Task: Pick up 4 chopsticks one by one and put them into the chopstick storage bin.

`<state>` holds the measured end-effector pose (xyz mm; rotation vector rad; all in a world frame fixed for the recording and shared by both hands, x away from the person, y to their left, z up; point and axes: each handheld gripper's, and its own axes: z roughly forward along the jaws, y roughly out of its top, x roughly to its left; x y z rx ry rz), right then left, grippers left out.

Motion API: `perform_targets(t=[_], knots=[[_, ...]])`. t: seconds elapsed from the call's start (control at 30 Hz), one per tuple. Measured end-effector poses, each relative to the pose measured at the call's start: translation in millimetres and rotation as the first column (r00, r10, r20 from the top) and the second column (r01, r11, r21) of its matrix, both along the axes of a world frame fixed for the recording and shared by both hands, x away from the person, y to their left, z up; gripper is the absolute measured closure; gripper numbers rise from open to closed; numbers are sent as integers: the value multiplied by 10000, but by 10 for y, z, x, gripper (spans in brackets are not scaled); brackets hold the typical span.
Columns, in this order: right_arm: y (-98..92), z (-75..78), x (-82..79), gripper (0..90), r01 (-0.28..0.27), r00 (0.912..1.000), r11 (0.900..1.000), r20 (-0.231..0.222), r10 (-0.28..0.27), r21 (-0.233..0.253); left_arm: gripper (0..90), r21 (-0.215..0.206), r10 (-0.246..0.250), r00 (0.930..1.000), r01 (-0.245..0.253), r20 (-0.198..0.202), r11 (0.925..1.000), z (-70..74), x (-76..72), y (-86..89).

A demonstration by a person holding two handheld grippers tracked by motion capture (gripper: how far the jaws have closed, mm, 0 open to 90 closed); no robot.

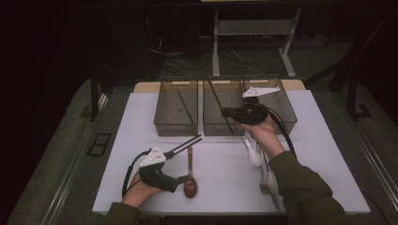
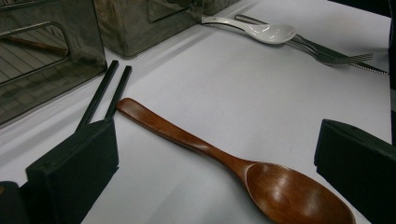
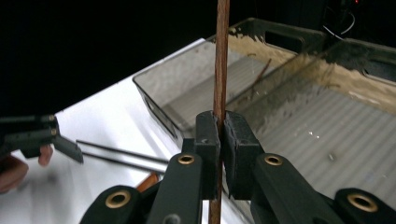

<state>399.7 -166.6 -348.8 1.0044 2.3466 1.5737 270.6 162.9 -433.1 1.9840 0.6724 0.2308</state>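
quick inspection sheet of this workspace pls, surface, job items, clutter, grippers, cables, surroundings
surface: white table top, no spills seen
job's things: brown chopstick clamped upright over the middle bin; wooden spoon and black chopsticks on the table
clutter: white spoon, fork
grippers: right gripper shut on the chopstick; left gripper open around the wooden spoon
cables: floor cables beyond the table
surroundings: dark; desk legs

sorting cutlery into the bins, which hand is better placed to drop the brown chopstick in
Right. The right gripper is shut on the brown chopstick, held over the clear bins. The left gripper is open, low over the wooden spoon on the table, nearer the person.
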Motion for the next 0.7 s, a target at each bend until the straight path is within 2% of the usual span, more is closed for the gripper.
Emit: perform_targets(t=[0.27, 0.53, 0.7], knots=[[296, 125, 154, 843, 81, 9999, 9998, 83, -83, 158, 0, -36, -21, 10000, 21, -15, 10000, 0, 0, -2], [575, 175, 307, 842, 175, 9997, 9992, 135, -180, 358, 0, -56, -52, 10000, 52, 5, 10000, 1, 1, 2], [766, 168, 395, 842, 218, 9995, 9996, 210, -222, 189, 0, -57, -79, 10000, 79, 22, 10000, 5, 0, 4]])
